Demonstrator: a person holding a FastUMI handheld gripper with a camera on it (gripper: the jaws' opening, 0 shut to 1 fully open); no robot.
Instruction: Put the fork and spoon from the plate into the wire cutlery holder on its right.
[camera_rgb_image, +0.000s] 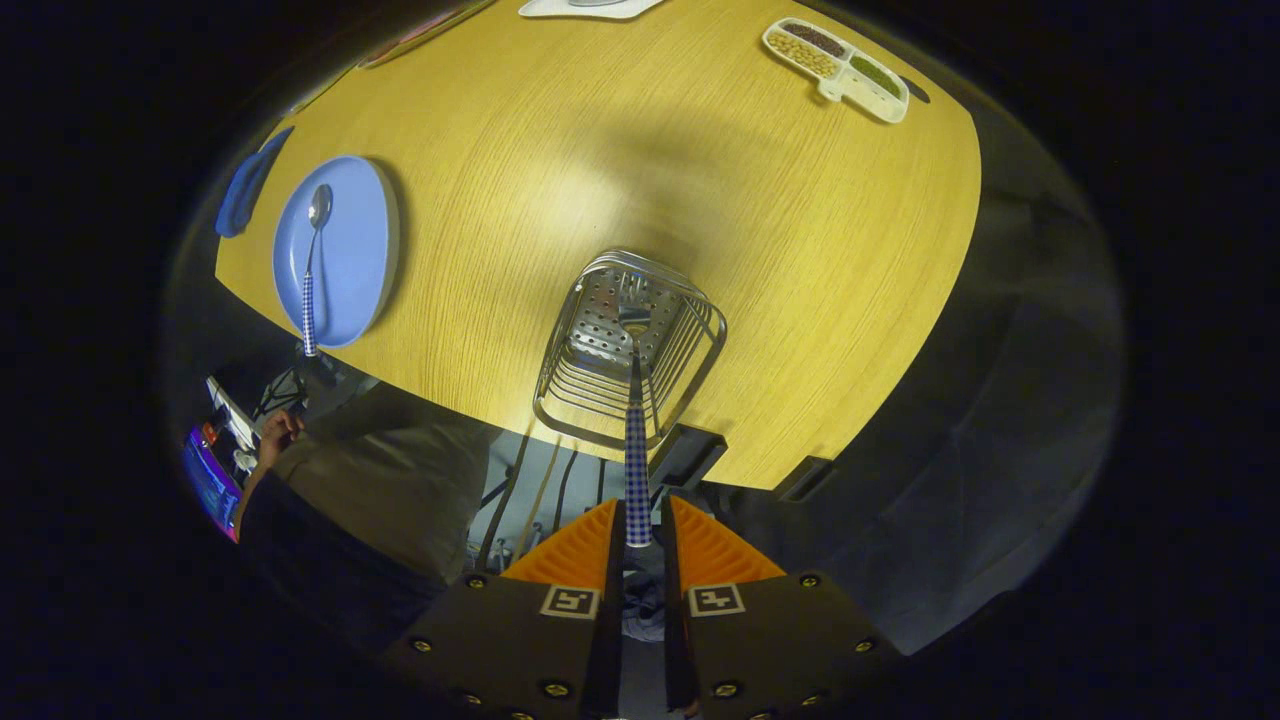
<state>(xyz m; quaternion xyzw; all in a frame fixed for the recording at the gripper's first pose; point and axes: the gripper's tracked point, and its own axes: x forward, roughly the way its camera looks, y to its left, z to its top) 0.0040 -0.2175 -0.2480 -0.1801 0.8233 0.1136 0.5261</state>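
Gripper (638, 535) is pointing straight down over the table (780, 250), jaws pinched narrow on the checkered handle of one fork (636, 440), whose head sits down inside the one wire cutlery holder (690, 345). One spoon (312, 265) lies on the one blue plate (350, 250), off to the holder's left.

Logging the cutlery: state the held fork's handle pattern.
Blue-and-white check on the fork, in the gripper view.

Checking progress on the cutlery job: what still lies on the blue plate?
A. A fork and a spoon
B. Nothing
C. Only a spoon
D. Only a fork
C: one spoon lies on the plate; the gripper holds the fork over the holder.
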